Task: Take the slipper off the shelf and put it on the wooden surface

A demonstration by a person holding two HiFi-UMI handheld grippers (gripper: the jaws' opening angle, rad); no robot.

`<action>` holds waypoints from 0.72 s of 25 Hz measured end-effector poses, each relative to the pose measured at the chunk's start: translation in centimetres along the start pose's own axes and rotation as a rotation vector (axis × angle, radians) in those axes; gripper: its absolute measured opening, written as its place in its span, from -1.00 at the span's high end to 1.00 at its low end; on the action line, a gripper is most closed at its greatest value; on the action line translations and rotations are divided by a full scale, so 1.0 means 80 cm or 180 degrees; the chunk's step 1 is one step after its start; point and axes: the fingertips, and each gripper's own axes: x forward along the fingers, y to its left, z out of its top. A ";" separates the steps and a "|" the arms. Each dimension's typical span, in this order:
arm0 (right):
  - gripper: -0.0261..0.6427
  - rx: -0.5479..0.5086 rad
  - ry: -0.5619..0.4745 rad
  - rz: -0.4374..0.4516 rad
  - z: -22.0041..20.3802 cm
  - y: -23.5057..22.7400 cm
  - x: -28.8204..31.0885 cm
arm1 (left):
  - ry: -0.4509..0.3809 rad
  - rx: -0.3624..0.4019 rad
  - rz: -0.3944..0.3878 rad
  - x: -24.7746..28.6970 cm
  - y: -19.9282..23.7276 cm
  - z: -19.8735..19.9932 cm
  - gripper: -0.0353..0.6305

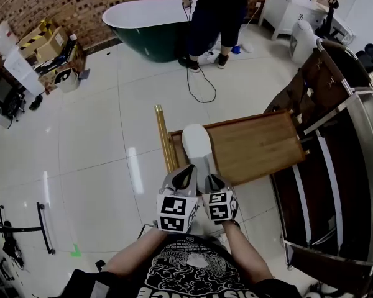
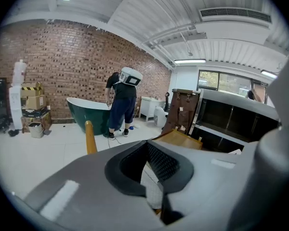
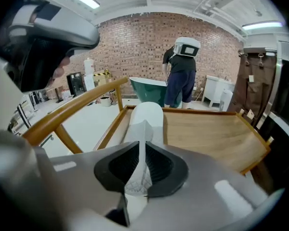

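Note:
A white slipper lies lengthwise on the left end of the wooden cart top, toe pointing away from me. Both grippers are at its near end. My left gripper pinches the slipper's left side; in the left gripper view white patterned material fills the gap between its pads. My right gripper is at the slipper's right side. In the right gripper view a thin raised ridge of the slipper runs between the right gripper's pads, above the wooden top.
A dark metal-framed shelf stands right of the cart. The cart's brass handle rail runs along its left edge. Farther off are a green bathtub, a standing person and a cable on the white tiles.

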 end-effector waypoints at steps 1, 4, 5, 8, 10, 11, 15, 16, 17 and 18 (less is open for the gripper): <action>0.82 0.0064 -0.0034 -0.0045 0.003 -0.002 -0.005 | 0.0007 0.0003 -0.0048 0.001 -0.003 0.000 0.88; 0.82 0.0265 -0.0151 -0.0209 0.013 -0.014 -0.024 | 0.0033 0.0020 -0.0219 0.005 -0.015 0.000 0.88; 0.82 0.0328 -0.0202 -0.0272 0.017 -0.019 -0.033 | 0.0041 0.0029 -0.0281 0.007 -0.020 0.000 0.88; 0.83 0.0489 -0.0374 -0.0475 0.031 -0.035 -0.063 | 0.0056 0.0059 -0.0475 0.015 -0.036 0.002 0.88; 0.83 0.0580 -0.0487 -0.0611 0.041 -0.045 -0.084 | 0.0056 0.0091 -0.0608 0.020 -0.048 0.004 0.88; 0.83 0.0627 -0.0541 -0.0675 0.046 -0.051 -0.095 | 0.0059 0.0113 -0.0673 0.024 -0.055 0.004 0.88; 0.83 0.0801 -0.0741 -0.0940 0.058 -0.068 -0.141 | 0.0115 0.0184 -0.0937 0.032 -0.088 0.000 0.88; 0.84 0.0833 -0.0788 -0.0997 0.060 -0.072 -0.152 | 0.0129 0.0199 -0.0995 0.034 -0.097 -0.002 0.88; 0.84 0.0862 -0.0837 -0.1049 0.062 -0.075 -0.163 | 0.0141 0.0216 -0.1047 0.035 -0.105 -0.003 0.88; 0.84 0.0889 -0.0886 -0.1097 0.063 -0.079 -0.174 | 0.0152 0.0236 -0.1094 0.035 -0.114 -0.005 0.88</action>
